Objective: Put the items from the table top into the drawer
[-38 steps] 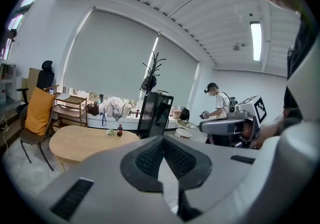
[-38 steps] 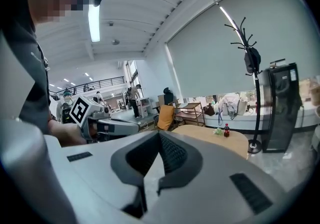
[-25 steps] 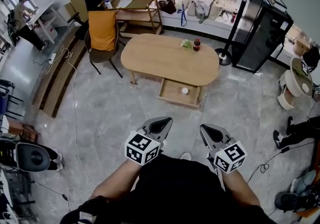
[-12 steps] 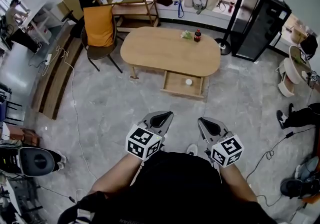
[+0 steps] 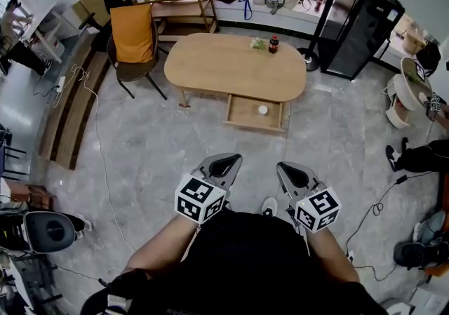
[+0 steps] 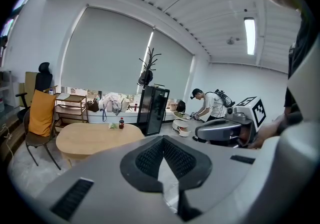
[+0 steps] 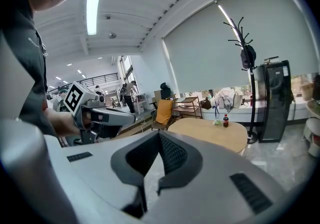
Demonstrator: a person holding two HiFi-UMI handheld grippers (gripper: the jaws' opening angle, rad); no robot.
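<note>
An oval wooden table (image 5: 210, 68) stands several steps ahead of me. On its far end are a dark cola bottle (image 5: 273, 43) and a small green and white item (image 5: 258, 43). Under the near edge a drawer (image 5: 245, 117) is pulled out, with a small white thing (image 5: 262, 109) in it. My left gripper (image 5: 223, 164) and right gripper (image 5: 289, 171) are held close to my body, side by side, both shut and empty. The left gripper view shows the table (image 6: 95, 137) and bottle (image 6: 121, 123) far off. So does the right gripper view, with the bottle (image 7: 225, 121).
A chair draped in orange (image 5: 133, 36) stands left of the table, with a wooden shelf unit (image 5: 184, 5) behind it. A coat stand (image 5: 324, 19) and black cabinet (image 5: 363, 29) are at the back right. Cables (image 5: 98, 159) lie on the grey floor, and a person's legs (image 5: 414, 159) show at right.
I have shifted a little with both grippers held before me. The table now sits slightly higher in the head view. Both pairs of jaws stay shut.
</note>
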